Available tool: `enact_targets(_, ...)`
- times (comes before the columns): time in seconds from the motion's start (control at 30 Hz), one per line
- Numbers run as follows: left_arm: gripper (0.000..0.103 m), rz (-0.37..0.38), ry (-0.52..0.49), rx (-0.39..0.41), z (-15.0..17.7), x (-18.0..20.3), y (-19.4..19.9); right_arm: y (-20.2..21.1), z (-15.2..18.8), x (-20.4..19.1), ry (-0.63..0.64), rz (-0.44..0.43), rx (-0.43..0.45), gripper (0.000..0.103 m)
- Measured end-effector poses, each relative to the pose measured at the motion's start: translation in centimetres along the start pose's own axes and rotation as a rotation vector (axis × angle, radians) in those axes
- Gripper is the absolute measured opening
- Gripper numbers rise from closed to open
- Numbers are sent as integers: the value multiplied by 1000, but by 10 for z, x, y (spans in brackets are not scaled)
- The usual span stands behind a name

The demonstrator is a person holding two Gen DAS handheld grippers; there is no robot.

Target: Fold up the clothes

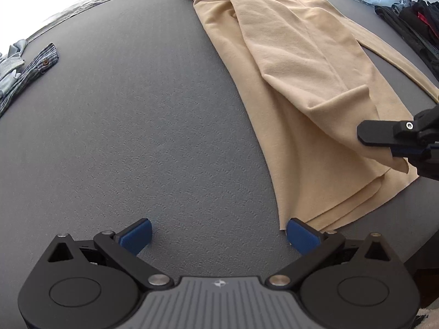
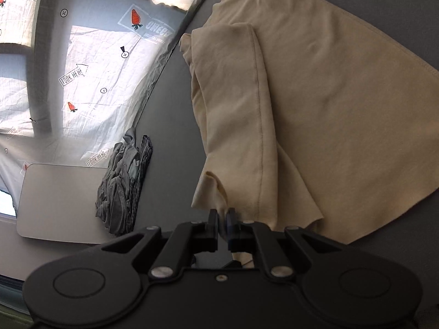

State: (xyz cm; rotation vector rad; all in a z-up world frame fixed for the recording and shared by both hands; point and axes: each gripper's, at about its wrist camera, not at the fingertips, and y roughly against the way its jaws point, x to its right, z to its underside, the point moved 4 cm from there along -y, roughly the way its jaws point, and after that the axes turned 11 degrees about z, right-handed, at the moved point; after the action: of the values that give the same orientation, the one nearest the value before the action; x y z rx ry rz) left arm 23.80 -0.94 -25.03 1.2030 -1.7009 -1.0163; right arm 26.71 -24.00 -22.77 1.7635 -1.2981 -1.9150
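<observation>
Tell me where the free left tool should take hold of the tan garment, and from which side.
Probably the near hem corner of the tan garment, just ahead of the left tool, which is open. Come in low from the bare mat side: layered edges lie flat there and overhang nothing. The right tool already pinches the other corner.

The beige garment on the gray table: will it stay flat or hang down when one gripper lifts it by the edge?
The beige garment will probably hang down: it already drapes in soft folds from the right gripper. It looks thin and light. The textured table may drag it slightly.
</observation>
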Motion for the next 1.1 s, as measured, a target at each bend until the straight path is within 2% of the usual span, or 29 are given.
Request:
enact_targets(0.2,103,-2,-16,-1,6,-7,3,-11,9,11,-38,41,-28,7)
enact_targets(0.27,103,1,-15,1,7,-8,3,-16,12,15,-52,76,-52,9)
enact_targets(0.3,103,3,-14,2,7,-9,3,-20,15,16,-51,119,-71,9)
enact_targets(0.37,103,5,-13,3,7,-8,2,-20,17,15,-39,122,-73,7)
enact_targets(0.43,103,6,-12,3,4,-7,0,-16,17,9,-7,135,-67,12)
enact_targets(0.53,103,7,-10,2,6,-5,1,-7,17,-2,26,94,-42,25)
enact_targets(0.67,103,7,-10,1,5,-4,1,15,10,-26,88,-13,82,25)
enact_targets(0.73,103,7,-10,2,6,-3,2,17,8,-30,93,-35,103,25)
enact_targets(0.87,103,8,-10,1,7,-2,2,-5,11,-29,140,91,37,24)
enact_targets(1.0,103,8,-9,0,7,1,2,-26,16,-16,134,152,-55,22)
enact_targets(1.1,103,7,-8,1,9,3,2,-30,16,-15,155,147,-68,20)
